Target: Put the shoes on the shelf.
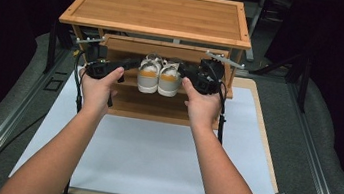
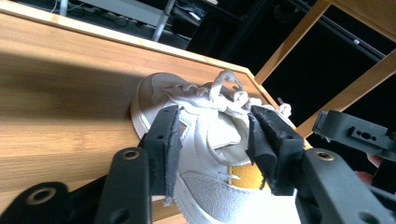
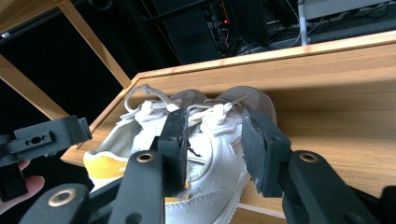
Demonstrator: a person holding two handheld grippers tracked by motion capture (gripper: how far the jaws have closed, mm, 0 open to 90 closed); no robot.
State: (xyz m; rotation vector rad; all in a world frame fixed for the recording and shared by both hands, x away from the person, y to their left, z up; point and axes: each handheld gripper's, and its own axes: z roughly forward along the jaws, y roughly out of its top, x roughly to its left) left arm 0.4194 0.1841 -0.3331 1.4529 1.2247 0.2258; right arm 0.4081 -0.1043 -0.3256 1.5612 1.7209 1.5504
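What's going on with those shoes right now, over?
Left gripper and right gripper: fingers around one shoe each. White-and-yellow sneakers on wooden rack's middle shelf. Top shelf overhead.

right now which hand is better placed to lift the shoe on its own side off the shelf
Neither clearly: each suits its own shoe. The left tool straddles the left shoe, the right tool straddles the right shoe. Both sit over the laces on the middle shelf.
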